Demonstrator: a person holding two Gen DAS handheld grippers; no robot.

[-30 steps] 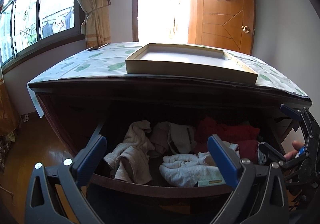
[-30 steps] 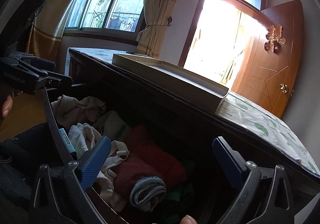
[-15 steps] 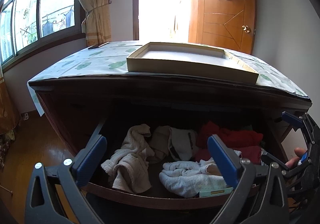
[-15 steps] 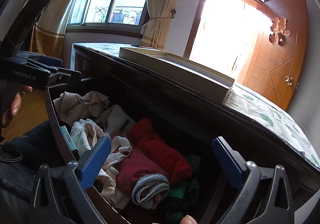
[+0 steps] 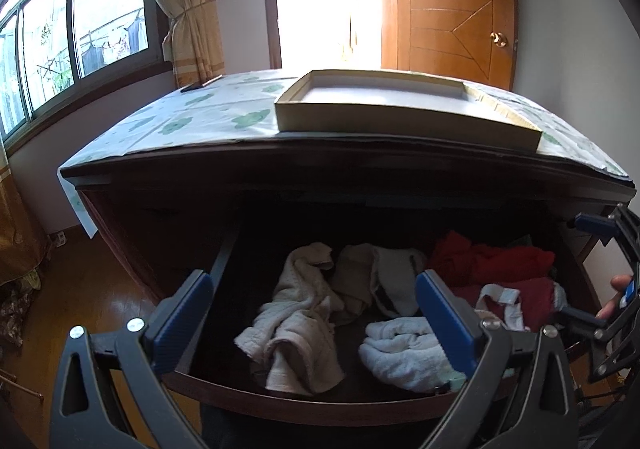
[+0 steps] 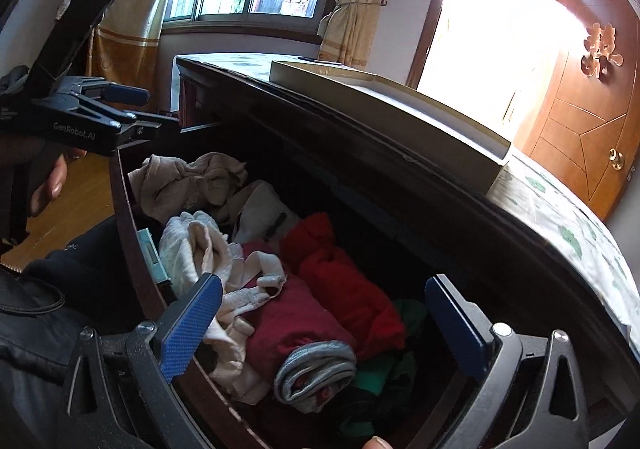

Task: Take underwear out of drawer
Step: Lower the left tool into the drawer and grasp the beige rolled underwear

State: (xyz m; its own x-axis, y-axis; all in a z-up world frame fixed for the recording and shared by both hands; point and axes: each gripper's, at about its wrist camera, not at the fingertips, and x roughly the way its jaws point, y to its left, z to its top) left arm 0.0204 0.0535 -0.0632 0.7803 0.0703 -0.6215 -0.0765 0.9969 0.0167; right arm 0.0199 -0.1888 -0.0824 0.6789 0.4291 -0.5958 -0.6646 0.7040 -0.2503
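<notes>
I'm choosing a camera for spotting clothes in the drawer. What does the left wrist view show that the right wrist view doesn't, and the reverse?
Only the left wrist view shows the drawer's dark bare floor along its left side.

Only the right wrist view shows the green fabric and the grey-edged rolled garment at the drawer's right end.

Both show the open dark wooden drawer, the beige crumpled cloth, the red folded garments, the shallow cream cardboard tray on top, and both open tools: left tool, right tool.

dresser [image 5: 360,173] | top: patterned cloth [image 5: 208,117], shallow tray [image 5: 400,121] | drawer [image 5: 320,401]: open, clothes inside
</notes>
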